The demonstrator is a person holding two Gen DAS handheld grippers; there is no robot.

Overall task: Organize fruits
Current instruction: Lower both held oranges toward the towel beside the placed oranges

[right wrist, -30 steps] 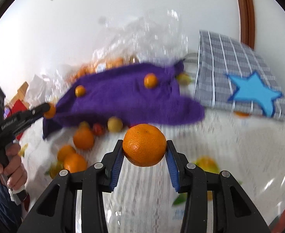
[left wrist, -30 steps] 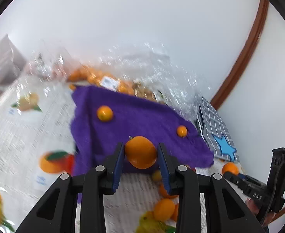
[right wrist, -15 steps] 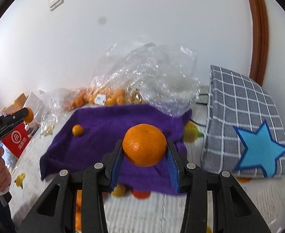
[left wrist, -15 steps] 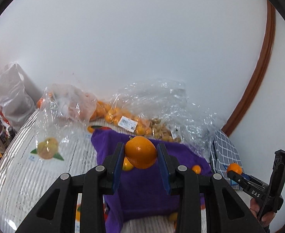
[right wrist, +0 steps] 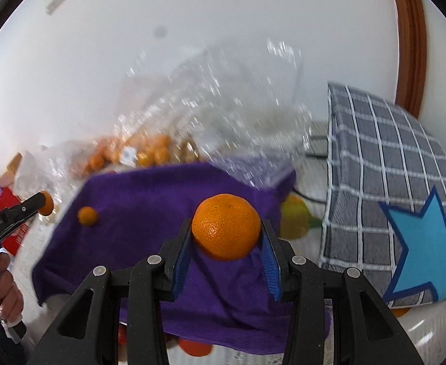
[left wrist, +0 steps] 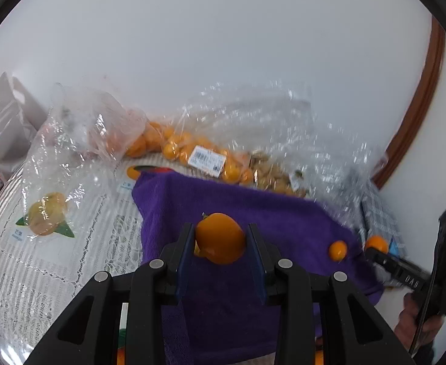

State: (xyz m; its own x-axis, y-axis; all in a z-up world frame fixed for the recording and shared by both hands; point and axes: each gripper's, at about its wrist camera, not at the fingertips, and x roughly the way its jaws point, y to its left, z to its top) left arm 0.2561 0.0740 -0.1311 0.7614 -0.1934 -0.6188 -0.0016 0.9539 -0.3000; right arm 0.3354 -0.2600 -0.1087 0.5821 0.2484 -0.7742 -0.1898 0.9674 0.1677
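My left gripper is shut on a smooth orange fruit and holds it above the purple towel. My right gripper is shut on a dimpled mandarin above the same towel. A small orange kumquat lies on the towel's right part; it also shows in the right wrist view. The right gripper with its mandarin shows at the right edge of the left wrist view. The left gripper with its fruit shows at the left edge of the right wrist view.
Clear plastic bags of oranges and nuts lie behind the towel by the white wall. A grey checked bag with a blue star stands at the right. Loose fruit lies under the towel's near edge. A fruit-print tablecloth covers the table.
Both grippers, each still holding its fruit, have moved forward over the purple towel and tilted slightly down; the towel now fills more of both views.
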